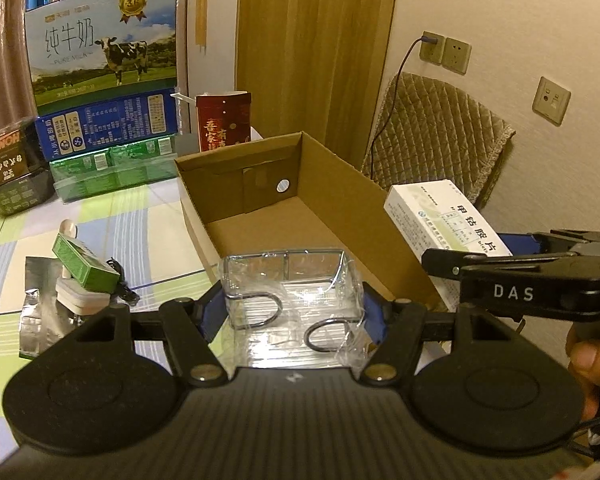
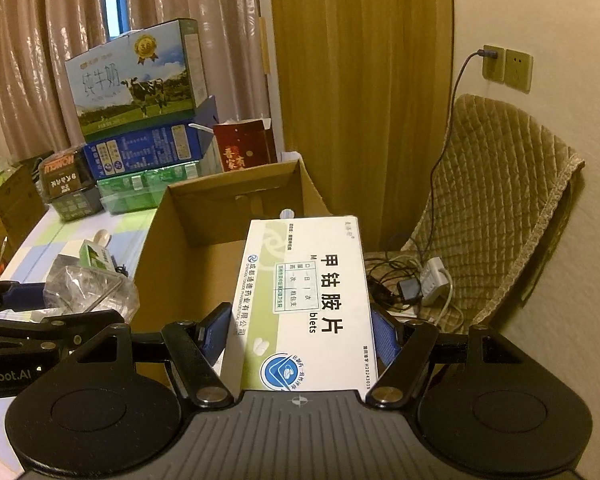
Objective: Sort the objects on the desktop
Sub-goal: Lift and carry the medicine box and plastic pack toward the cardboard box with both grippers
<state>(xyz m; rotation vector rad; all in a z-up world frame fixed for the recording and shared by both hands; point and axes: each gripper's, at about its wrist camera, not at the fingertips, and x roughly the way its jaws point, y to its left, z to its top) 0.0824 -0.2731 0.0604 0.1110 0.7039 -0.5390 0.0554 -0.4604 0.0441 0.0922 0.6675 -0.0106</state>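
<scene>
Left gripper [image 1: 292, 312] clamps a clear plastic-wrapped wire rack [image 1: 290, 292]; right gripper [image 2: 300, 332] clamps a white cardboard medicine box [image 2: 306, 300]. The open brown cardboard carton [image 1: 340, 184] lies directly ahead of both, its long axis running away; the rack sits nearer its near rim.

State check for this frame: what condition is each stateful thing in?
Left gripper: shut on plastic-wrapped wire holder.
Right gripper: shut on white medicine box, which is closed.
Cardboard box: open, nothing visible inside.
Wall plug: plugged into its socket.

milk carton [image 1: 100, 40]: "PURE MILK", "3.6" | right tool [image 1: 476, 258]: "DAS" | left tool [image 2: 24, 300]: "Robot.AI"
</scene>
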